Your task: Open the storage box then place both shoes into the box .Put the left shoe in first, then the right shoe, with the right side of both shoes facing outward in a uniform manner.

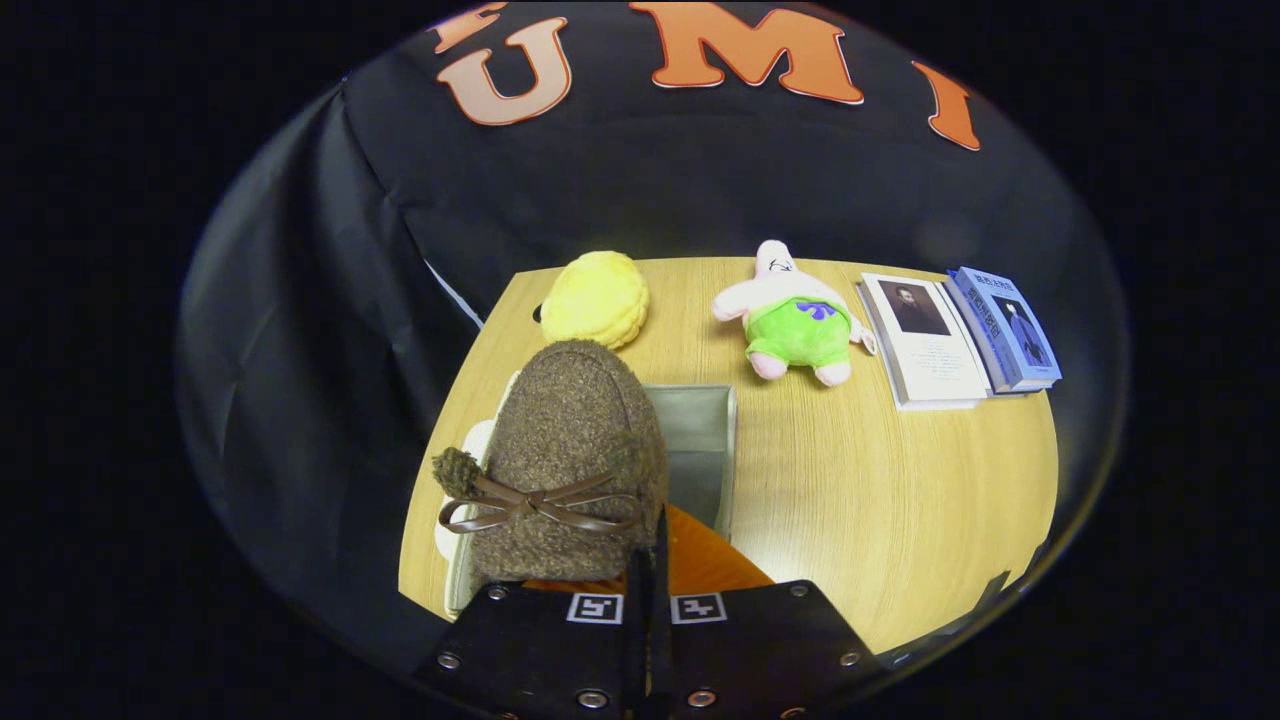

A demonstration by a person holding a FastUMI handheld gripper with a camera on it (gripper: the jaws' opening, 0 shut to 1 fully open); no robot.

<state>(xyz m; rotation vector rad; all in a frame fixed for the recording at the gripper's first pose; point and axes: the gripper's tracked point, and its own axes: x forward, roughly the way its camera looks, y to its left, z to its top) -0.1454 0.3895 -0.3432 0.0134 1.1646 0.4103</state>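
Gripper (645,560) fingers pressed together on rear edge of brown shoe (565,450), shoe held above open box (700,440), on table (900,480).

The gripper view rides on the gripper (645,580) and looks forward and steeply down along its closed-together fingers onto the wooden table (880,480); a brown fuzzy shoe (570,460) sits very near, just ahead of them. Beyond lie the table's far edge and the booth wall (640,190), much farther off.
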